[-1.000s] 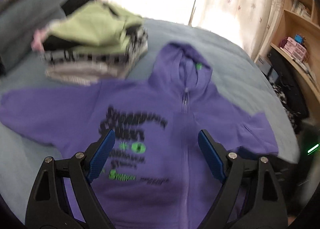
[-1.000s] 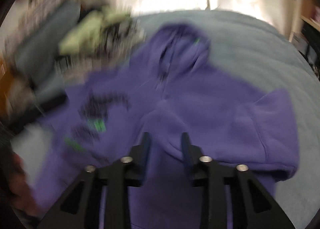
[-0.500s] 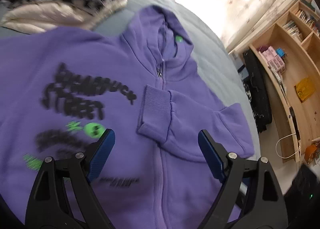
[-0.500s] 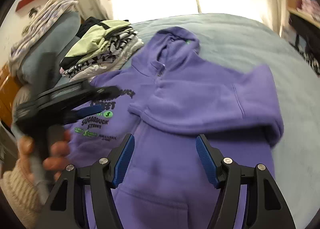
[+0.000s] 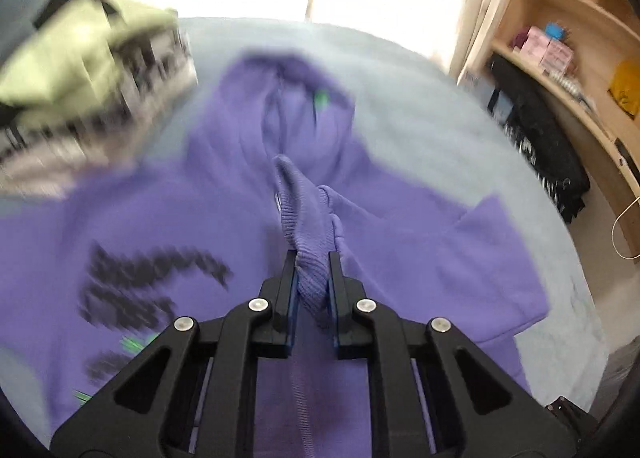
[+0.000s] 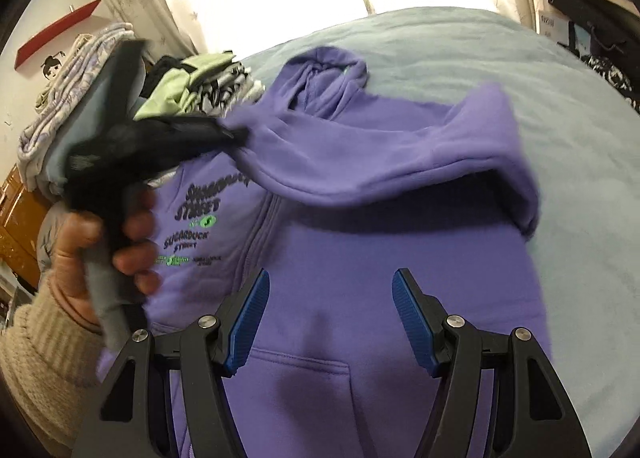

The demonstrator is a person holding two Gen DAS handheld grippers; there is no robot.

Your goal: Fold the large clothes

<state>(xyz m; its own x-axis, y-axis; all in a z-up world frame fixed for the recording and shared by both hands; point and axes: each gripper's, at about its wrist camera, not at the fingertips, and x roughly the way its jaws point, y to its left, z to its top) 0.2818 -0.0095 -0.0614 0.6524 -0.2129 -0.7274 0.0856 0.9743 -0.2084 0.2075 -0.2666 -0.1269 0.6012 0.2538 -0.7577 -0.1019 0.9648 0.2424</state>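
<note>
A purple zip hoodie [image 6: 360,226] with black and green print lies face up on the bed. Its right sleeve [image 6: 380,154] is folded across the chest. In the left wrist view my left gripper [image 5: 313,258] has its jaws closing, the pads pressing on the ribbed sleeve cuff [image 5: 304,218], which is lifted off the hoodie [image 5: 400,226]. The right wrist view shows that same left gripper [image 6: 236,134] pulling the sleeve end to the left. My right gripper [image 6: 330,278] hangs open over the lower front near the pocket, with nothing between its fingers.
A stack of folded clothes [image 6: 200,86] with a light green piece on top sits at the back left, beside the hood. The grey-blue bed cover [image 6: 520,70] stretches out to the right. Wooden shelves [image 5: 560,38] stand past the bed's right edge. A hand [image 6: 80,242] holds the left gripper.
My left gripper went from wide open to shut on the sleeve cuff and lifted it. My right gripper spread wider and let the sleeve go.
</note>
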